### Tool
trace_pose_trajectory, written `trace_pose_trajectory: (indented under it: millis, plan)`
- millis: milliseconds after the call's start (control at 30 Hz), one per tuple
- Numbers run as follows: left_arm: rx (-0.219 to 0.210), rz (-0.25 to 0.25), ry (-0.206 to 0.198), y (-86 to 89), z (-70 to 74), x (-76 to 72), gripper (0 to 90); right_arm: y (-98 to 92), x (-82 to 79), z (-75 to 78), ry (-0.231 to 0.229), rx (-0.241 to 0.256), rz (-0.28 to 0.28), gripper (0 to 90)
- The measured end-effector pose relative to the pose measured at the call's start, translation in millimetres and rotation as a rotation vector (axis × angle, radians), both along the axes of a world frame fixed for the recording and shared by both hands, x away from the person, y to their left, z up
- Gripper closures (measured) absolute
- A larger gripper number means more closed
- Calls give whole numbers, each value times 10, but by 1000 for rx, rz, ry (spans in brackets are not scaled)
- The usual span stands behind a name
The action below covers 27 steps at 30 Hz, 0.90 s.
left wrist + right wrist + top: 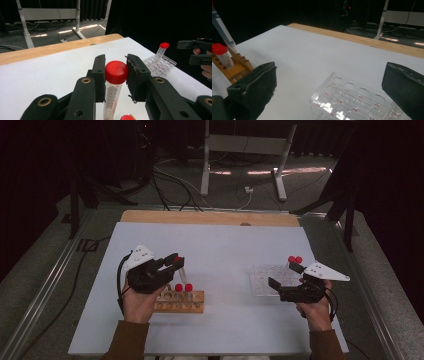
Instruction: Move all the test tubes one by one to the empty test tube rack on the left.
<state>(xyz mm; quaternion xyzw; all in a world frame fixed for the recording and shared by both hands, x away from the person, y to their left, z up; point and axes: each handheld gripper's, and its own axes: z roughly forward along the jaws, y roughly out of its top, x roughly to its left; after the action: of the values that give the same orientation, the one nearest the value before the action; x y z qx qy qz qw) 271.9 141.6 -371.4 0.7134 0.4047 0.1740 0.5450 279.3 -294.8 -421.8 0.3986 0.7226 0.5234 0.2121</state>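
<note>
Left gripper (pixel 116 75) clamped on red-capped clear plastic tube (pixel 114 85) above wooden rack (pixel 180 301); right gripper (pixel 332 90) wide open, empty, over clear acrylic rack (pixel 347 100).

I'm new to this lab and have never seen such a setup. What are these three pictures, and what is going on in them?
A person sits at a white table with a hand-held two-jaw gripper in each hand. One camera looks down from above; the other two ride on the grippers and look along their black jaws. On the table stand a wooden rack with red-capped tubes and a clear plastic rack with two more. The left gripper has its jaws closed on the red cap of a tube above the wooden rack. The right gripper is open and holds nothing, hovering by the clear rack.
</note>
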Motion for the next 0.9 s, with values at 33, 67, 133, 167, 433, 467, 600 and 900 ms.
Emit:
trace_pose_trajectory:
  millis: [33,67,133,167,433,467,600,900]
  plan:
    - [0,1,1,15,-4,-10,712,-4,1,0,-1,0,-2,0]
    - [2,1,1,28,-10,-19,712,-9,1,-1,-2,1,-2,0]
    - [7,-2,3,54,-21,-39,712,-17,0,2,-1,2,-4,0]
    - [10,-4,3,67,-25,-49,712,-21,-2,2,-1,4,-5,0]
    - [13,5,9,156,-55,-108,712,-27,-4,2,-3,2,-3,0]
    - [12,6,10,159,-60,-114,712,-25,-4,1,-2,1,-3,0]
    - [25,6,13,177,-77,-142,712,-27,-3,-2,-2,1,-2,0]
    - [40,9,8,243,-62,-230,712,-27,-5,-4,-1,1,-1,0]
